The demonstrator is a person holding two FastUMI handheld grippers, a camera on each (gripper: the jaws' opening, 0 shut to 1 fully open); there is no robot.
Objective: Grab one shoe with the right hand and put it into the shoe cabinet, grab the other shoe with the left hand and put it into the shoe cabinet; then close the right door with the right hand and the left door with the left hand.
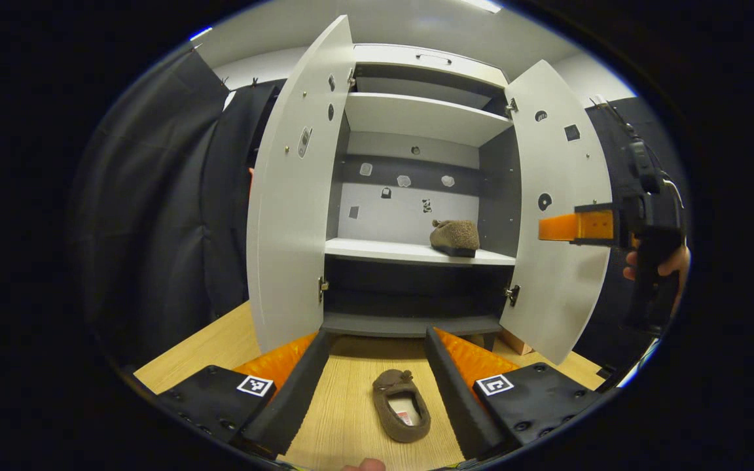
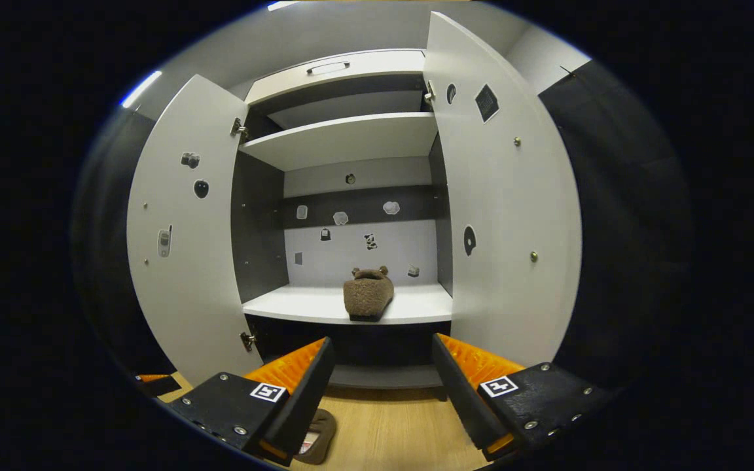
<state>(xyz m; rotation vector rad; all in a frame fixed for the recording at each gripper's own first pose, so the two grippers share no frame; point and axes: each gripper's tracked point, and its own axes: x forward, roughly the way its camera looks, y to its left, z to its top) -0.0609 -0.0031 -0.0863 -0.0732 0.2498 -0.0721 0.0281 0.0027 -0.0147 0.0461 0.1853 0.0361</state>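
A brown fuzzy shoe (image 1: 455, 236) (image 2: 368, 294) rests on the middle shelf (image 1: 377, 250) (image 2: 311, 306) of the white shoe cabinet, whose two doors stand wide. Its mate (image 1: 401, 405) (image 2: 317, 437) lies on the wooden floor in front of the cabinet, opening up. My left gripper (image 1: 374, 386) is open, low over the floor, with that floor shoe between its spread fingers but untouched. My right gripper (image 2: 380, 379) is open and empty, facing the shelf. In the left gripper view the right gripper (image 1: 557, 227) hovers at the right, before the right door (image 1: 557, 248), held by a hand.
The left door (image 1: 285, 222) (image 2: 177, 261) and right door (image 2: 508, 196) swing outward on either side. An upper shelf (image 1: 416, 118) (image 2: 344, 140) and a dark bottom shelf (image 1: 410, 324) are bare. Black cloth walls flank the cabinet. A fingertip (image 1: 364, 465) pokes in at the bottom edge.
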